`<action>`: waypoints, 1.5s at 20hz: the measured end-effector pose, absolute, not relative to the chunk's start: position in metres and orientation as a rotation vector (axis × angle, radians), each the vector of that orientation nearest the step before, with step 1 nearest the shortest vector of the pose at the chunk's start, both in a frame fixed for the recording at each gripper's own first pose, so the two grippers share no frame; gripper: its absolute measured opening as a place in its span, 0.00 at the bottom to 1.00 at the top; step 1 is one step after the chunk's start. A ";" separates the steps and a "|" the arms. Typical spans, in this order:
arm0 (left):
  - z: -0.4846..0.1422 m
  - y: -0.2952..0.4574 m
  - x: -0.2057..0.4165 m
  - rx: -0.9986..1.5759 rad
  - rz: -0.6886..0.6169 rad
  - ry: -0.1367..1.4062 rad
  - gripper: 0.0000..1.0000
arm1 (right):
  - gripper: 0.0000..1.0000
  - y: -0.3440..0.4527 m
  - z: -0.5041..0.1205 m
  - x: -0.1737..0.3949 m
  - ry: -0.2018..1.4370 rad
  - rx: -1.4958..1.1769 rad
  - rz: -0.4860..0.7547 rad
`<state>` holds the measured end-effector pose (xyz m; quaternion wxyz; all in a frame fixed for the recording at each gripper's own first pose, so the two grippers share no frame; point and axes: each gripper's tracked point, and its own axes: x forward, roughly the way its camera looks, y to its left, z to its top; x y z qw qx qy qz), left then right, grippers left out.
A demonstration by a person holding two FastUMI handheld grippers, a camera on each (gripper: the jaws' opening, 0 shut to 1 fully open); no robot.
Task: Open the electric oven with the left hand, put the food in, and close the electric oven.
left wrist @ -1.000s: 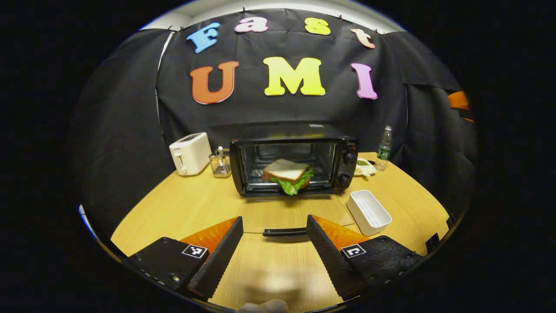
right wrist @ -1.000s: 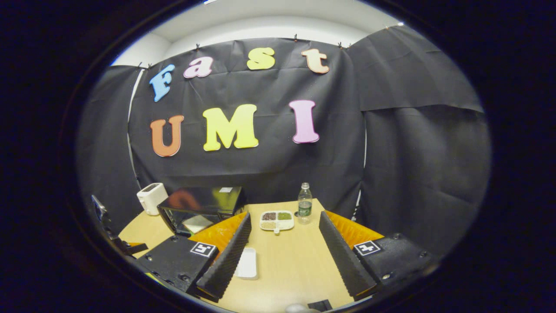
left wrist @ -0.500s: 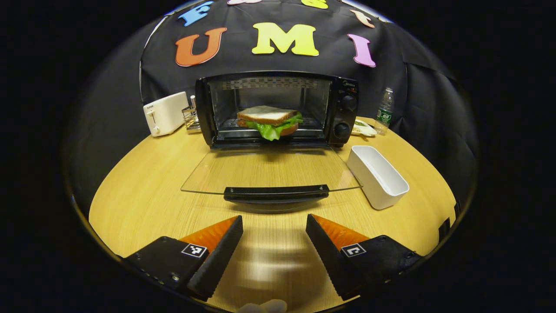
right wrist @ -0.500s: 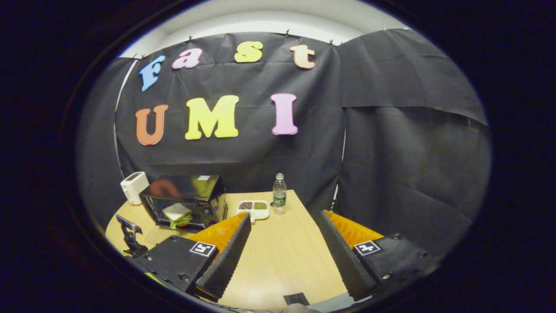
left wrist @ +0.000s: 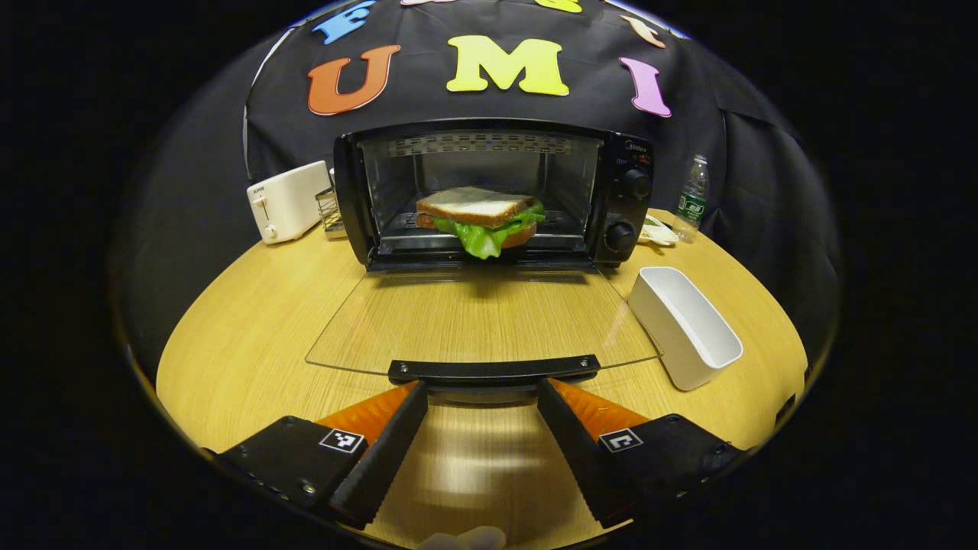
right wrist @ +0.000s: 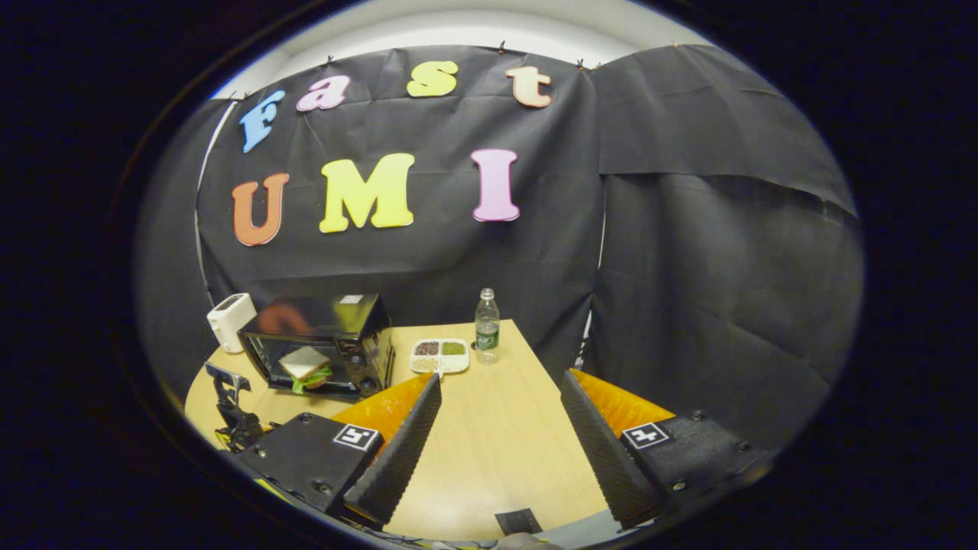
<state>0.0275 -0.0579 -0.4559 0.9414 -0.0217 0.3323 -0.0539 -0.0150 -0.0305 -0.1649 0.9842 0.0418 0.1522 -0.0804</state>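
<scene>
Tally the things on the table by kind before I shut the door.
Appliances: 2, the oven and the toaster
Food: 2, the sandwich and the divided snack plate
Containers: 2, the white tray and the water bottle
Racks: 1, the wire rack
Total: 7

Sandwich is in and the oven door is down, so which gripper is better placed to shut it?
Left gripper: open, right at the door handle. The right gripper hovers over bare table, off to the oven's side.
</scene>
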 end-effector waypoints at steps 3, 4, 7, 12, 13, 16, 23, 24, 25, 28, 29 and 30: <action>-0.456 -0.058 0.030 -0.032 -0.112 0.669 0.96 | 1.00 -0.027 -0.168 -0.011 0.315 0.087 -0.149; -0.456 -0.058 0.030 -0.033 -0.112 0.667 0.96 | 0.91 -0.026 -0.168 -0.009 0.316 0.085 -0.147; -0.453 -0.057 0.030 -0.031 -0.114 0.672 0.96 | 0.91 -0.024 -0.167 -0.003 0.311 0.082 -0.140; -0.441 -0.057 0.032 -0.039 -0.115 0.667 0.96 | 1.00 -0.017 -0.166 0.006 0.311 0.090 -0.122; -0.436 -0.057 0.033 -0.039 -0.117 0.665 0.96 | 1.00 -0.017 -0.166 0.007 0.310 0.087 -0.121; -0.414 -0.055 0.035 -0.033 -0.121 0.638 0.96 | 0.91 -0.014 -0.165 0.012 0.305 0.086 -0.118; -0.353 -0.054 0.067 -0.044 -0.129 0.537 0.96 | 1.00 -0.012 -0.159 0.022 0.296 0.092 -0.113; -0.342 -0.052 0.073 -0.050 -0.127 0.519 0.96 | 1.00 -0.012 -0.158 0.024 0.295 0.094 -0.115; -0.331 -0.052 0.083 -0.054 -0.126 0.495 0.96 | 1.00 -0.012 -0.158 0.025 0.295 0.099 -0.118; -0.310 -0.051 0.114 -0.065 -0.120 0.440 0.97 | 0.91 -0.011 -0.159 0.029 0.304 0.119 -0.114; -0.305 -0.050 0.122 -0.065 -0.116 0.431 0.97 | 0.91 -0.012 -0.159 0.031 0.304 0.117 -0.116; -0.301 -0.047 0.127 -0.064 -0.111 0.417 0.97 | 1.00 -0.011 -0.158 0.032 0.300 0.115 -0.115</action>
